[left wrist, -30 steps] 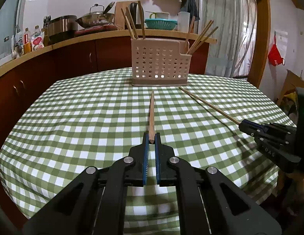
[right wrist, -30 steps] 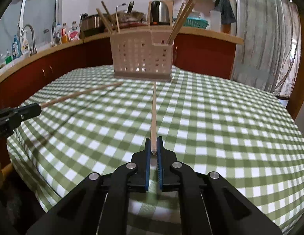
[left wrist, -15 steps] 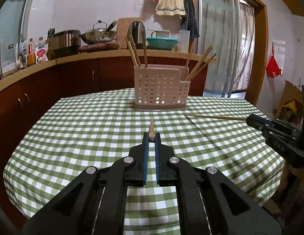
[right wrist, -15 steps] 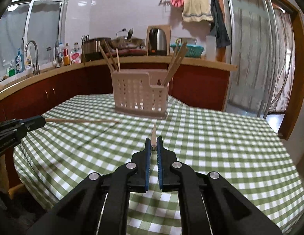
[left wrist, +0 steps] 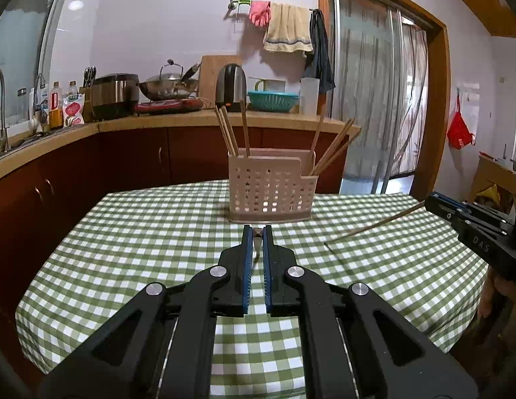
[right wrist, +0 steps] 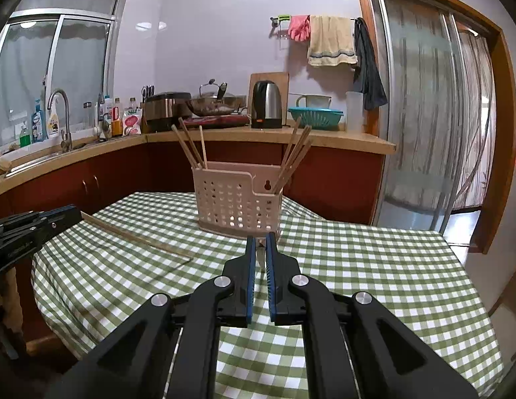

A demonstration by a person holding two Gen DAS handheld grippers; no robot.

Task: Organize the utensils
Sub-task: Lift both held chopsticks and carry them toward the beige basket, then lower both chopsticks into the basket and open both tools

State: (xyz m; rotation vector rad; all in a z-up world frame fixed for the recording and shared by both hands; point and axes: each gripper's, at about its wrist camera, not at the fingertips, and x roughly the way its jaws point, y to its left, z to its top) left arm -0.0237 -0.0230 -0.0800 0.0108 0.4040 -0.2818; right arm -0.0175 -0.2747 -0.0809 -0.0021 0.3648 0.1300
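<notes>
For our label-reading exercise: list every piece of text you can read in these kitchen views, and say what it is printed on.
"DAS": on the right claw's black body, seen from the left wrist view.
Embossed text on the left claw: too blurred to read.
Bottles and packet on the counter: labels too small.
Red bag: white lettering cut off, unreadable.

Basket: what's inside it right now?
The basket holds chopsticks upright: three in the left compartment, several leaning in the right one. The perforated walls hide their lower ends and the bottom.
</notes>
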